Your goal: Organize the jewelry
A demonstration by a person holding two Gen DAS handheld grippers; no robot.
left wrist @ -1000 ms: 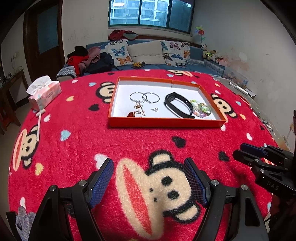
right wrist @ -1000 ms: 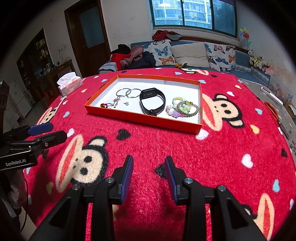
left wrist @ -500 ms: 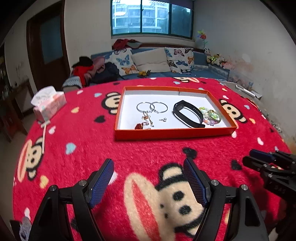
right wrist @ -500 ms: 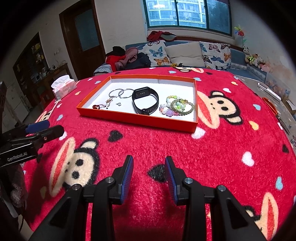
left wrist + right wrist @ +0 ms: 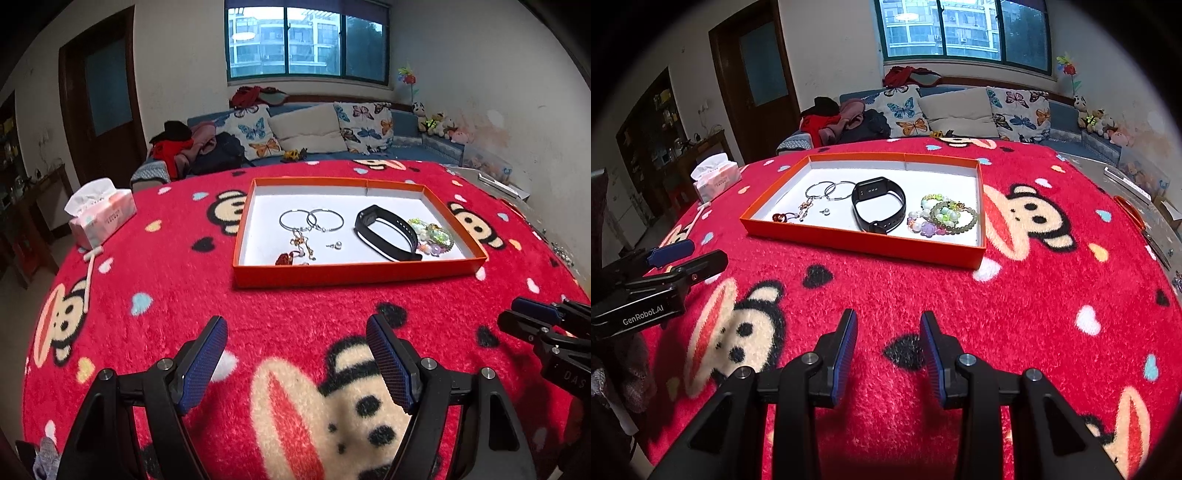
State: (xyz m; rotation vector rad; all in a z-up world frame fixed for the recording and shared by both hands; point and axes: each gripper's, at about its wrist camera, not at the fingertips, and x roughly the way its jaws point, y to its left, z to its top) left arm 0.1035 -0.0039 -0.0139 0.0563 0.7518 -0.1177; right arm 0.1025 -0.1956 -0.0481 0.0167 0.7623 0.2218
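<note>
Two tools are held above a bench covered by a red monkey-print blanket (image 5: 177, 280). At 9 o'clock, near the blanket's edge, a tissue pack (image 5: 101, 212) is seen. The left tool (image 5: 297, 356) is spread wide, with nothing between its blue pads. At 12 o'clock from it an orange tray (image 5: 354, 273) is laid flat on the blanket. Inside the tray, from left to right, are found two silver hoops (image 5: 311, 220), overlapping at their edges, with a charm chain (image 5: 301, 247) and a small stud (image 5: 336, 244) nearer the front wall, then a black wristband (image 5: 879, 206), then beaded bracelets (image 5: 942, 218) touching it. The right tool (image 5: 888, 345) is parted more narrowly, also empty, well apart from the tray.
</note>
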